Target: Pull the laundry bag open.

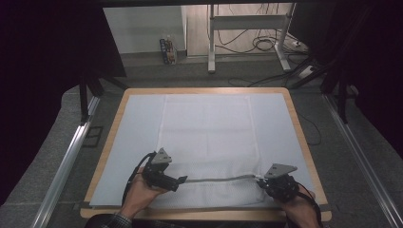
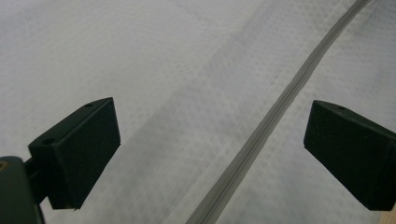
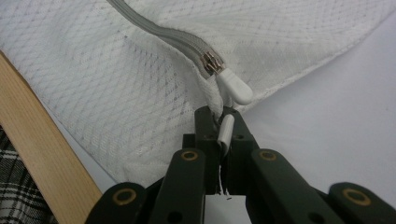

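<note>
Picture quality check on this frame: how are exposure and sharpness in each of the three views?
High view: dim, room edges nearly black, mesh bag evenly lit. Left gripper view: soft, mesh and grey zipper smeared, open left tongs dark. Right gripper view: sharpest; zipper slider and white pull crisp above the shut right tongs.

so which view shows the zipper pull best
The right gripper view: the white zipper pull sits close up at the end of the grey zipper, just beyond the shut right gripper. The high view shows it as a speck; the left gripper view shows zipper tape.
</note>
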Demonstrator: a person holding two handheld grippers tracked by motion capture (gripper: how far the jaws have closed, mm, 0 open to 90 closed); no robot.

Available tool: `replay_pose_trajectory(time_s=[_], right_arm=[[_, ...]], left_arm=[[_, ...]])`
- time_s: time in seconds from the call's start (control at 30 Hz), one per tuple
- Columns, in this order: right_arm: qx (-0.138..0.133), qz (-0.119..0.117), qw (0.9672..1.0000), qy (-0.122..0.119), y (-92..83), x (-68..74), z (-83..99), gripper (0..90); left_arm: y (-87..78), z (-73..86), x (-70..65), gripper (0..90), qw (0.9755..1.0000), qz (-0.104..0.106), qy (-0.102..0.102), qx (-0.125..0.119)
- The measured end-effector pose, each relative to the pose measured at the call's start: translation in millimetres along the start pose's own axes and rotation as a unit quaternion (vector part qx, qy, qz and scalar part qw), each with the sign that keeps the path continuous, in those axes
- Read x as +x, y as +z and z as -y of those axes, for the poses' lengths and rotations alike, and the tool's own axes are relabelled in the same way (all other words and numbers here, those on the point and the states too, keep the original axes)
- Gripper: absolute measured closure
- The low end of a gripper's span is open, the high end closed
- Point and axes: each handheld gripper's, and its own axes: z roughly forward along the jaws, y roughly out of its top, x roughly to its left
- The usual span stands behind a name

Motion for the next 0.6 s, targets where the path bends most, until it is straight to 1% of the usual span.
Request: replay_pose_trajectory(time_s=[0.1, 0.17, 0.27, 0.37, 0.47, 0.57, 0.6], right_arm=[[-0.004, -0.005, 1.0, -0.006, -0.4, -2.2, 0.3, 86.3], [-0.008, -0.003, 0.9999, -0.009, -0.9, -2.8, 0.4, 86.2], [-0.009, -0.001, 0.9998, -0.016, -1.2, -2.8, 0.7, 86.2], [-0.011, 0.001, 0.9997, -0.02, -1.4, -2.9, 0.6, 86.1], [-0.013, 0.003, 0.9997, -0.022, -1.8, -3.2, 0.8, 86.2], [-0.015, 0.004, 0.9996, -0.025, -1.9, -3.3, 0.9, 86.0], [-0.015, 0.003, 0.9996, -0.025, -1.9, -3.3, 0.9, 86.0]], left_arm=[[11.2, -10.9, -7.8, 5.7, 0.9999, 0.009, 0.013, 0.007], [18.9, -18.6, -12.8, 6.2, 0.9996, 0.021, 0.018, 0.008], [29.7, -32.6, -19.6, 6.2, 0.999, 0.029, 0.031, 0.009], [39.8, -48.3, -25.0, 6.2, 0.9984, 0.041, 0.039, 0.002], [52.0, -62.0, -31.7, 6.4, 0.9976, 0.057, 0.039, -0.009], [66.3, -72.8, -41.0, 6.4, 0.9966, 0.069, 0.044, -0.012], [70.9, -76.4, -44.2, 6.4, 0.996, 0.073, 0.051, -0.009]])
